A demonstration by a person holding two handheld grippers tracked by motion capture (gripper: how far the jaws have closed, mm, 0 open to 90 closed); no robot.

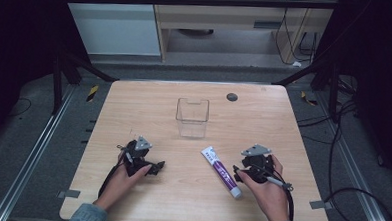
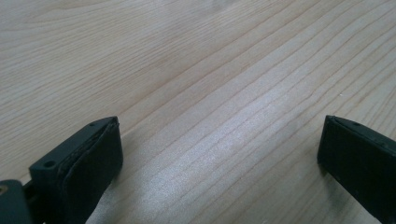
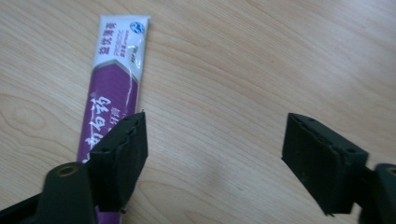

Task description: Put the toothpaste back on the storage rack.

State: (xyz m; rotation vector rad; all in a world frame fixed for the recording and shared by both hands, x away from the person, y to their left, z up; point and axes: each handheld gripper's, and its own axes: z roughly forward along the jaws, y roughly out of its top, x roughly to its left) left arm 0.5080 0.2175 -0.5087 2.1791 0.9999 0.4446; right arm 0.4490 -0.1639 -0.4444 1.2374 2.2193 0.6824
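A purple and white toothpaste tube [image 1: 222, 172] lies flat on the wooden table [image 1: 134, 108], its white cap toward the front edge. My right gripper [image 1: 239, 173] hovers just right of the tube, jaws apart over bare wood; the tube [image 3: 112, 88] runs under its left jaw, not between the pads. My left gripper [image 1: 157, 167] rests near the table's front left, jaws wide apart with only wood grain [image 2: 219, 116] between them. A clear plastic box [image 1: 192, 117] stands empty at mid-table, beyond both grippers.
A small dark round disc [image 1: 231, 96] sits near the table's far edge. Cables trail from both grippers toward the front. Black stand legs and floor rails flank the table, and a wooden cabinet stands behind it.
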